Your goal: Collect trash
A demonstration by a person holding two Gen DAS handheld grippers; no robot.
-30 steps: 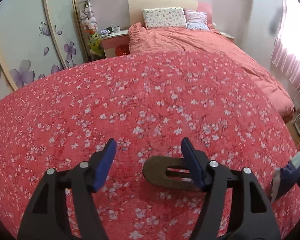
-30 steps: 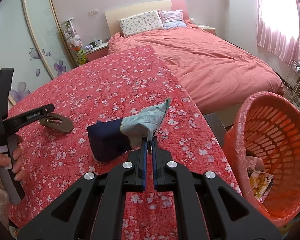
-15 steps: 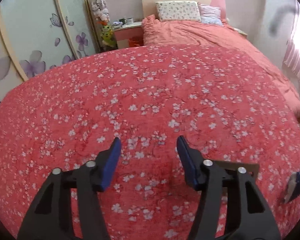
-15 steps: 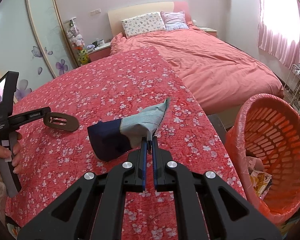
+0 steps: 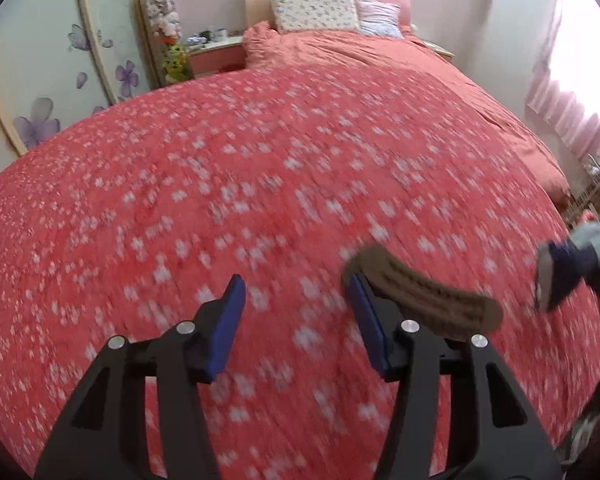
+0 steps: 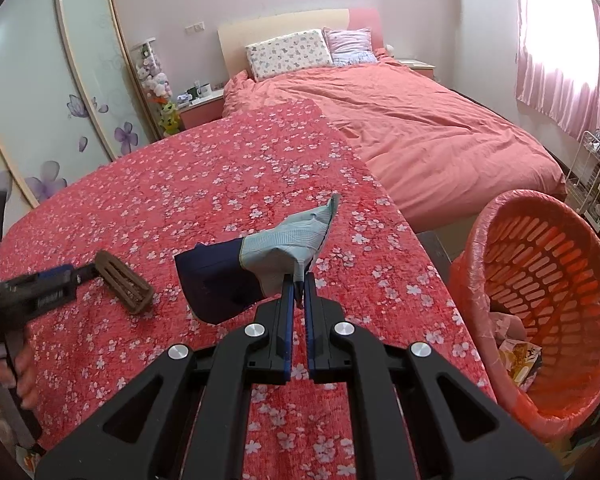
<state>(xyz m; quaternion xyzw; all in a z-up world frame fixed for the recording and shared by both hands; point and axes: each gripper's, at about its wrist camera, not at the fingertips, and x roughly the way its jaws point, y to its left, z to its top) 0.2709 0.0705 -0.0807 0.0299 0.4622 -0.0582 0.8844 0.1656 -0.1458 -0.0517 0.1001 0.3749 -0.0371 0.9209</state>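
Note:
My right gripper is shut on a crumpled navy and pale blue wrapper and holds it just above the red floral cover. The wrapper also shows at the right edge of the left wrist view. A brown slotted piece lies on the cover to the left. In the left wrist view this brown piece lies just right of my right fingertip, outside the jaws. My left gripper is open and empty over the cover.
An orange basket lined with a pink bag stands off the cover's right edge, with some trash inside. A bed with pink bedding lies beyond. A wardrobe with flower decals is at the left.
My left gripper has swung over the cover, and the brown piece now sits just right of its right finger; that view is blurred. My right gripper still holds the wrapper in about the same place.

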